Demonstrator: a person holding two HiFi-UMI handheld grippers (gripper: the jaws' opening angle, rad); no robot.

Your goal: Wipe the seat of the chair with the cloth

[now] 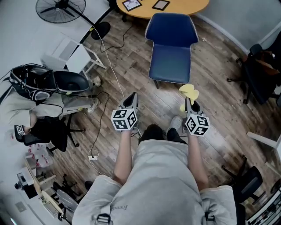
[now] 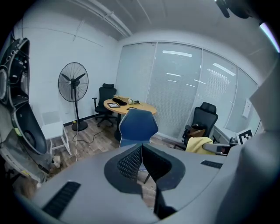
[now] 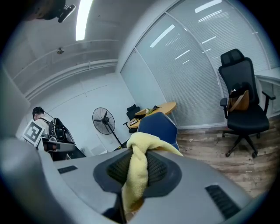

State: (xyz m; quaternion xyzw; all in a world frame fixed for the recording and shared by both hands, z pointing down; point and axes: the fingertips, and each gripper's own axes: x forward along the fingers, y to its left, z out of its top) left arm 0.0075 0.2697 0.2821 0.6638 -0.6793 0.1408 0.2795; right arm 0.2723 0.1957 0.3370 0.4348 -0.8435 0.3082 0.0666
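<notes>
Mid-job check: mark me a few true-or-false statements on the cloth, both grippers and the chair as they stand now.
1. The right gripper is shut on the yellow cloth. True.
2. The left gripper grips a corner of that cloth. False: its jaws are together with nothing between them.
3. The cloth is spread on the seat of the blue chair. False: the seat is bare, and the cloth hangs from the right gripper, short of the chair.
4. A round wooden table stands just behind the chair. True.
5. A pedestal fan stands upright by the wall. True.
</notes>
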